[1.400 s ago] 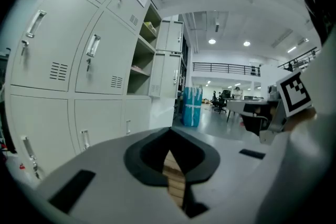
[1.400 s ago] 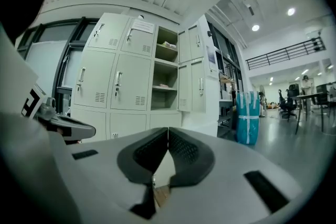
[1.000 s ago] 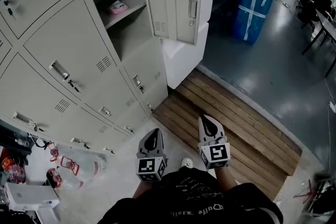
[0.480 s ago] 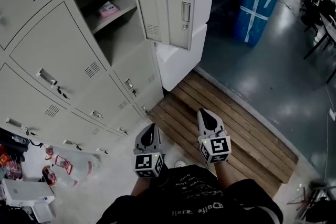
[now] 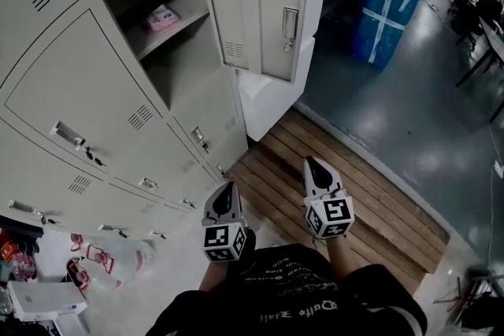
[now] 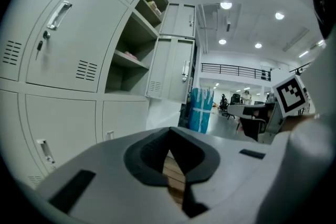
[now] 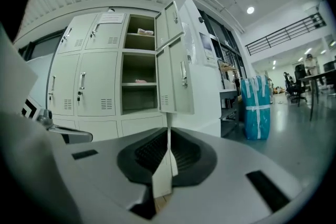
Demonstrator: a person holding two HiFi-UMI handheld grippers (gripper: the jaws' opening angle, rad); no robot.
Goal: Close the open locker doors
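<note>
Well ahead of the closed, empty left tongs (image 5: 227, 189) and right tongs (image 5: 313, 164) stands the open locker door (image 5: 260, 12).

Counts:
- 2 grippers: left gripper (image 5: 229, 191) and right gripper (image 5: 315, 165), with 1 marker cube each.
- 2 open locker doors: upper door (image 7: 171, 19) and lower door (image 7: 177, 81).
- 2 open compartments behind them. 1 pink item (image 5: 163, 16) sits on the lower one's shelf. The upper one's contents are too cluttered to count.
- 4 closed doors (image 7: 100, 81) with handles fully in view from the right gripper view. More below are partly hidden.
- 1 blue wrapped bundle (image 5: 383, 2).
- 1 wooden platform (image 5: 354, 169).
</note>
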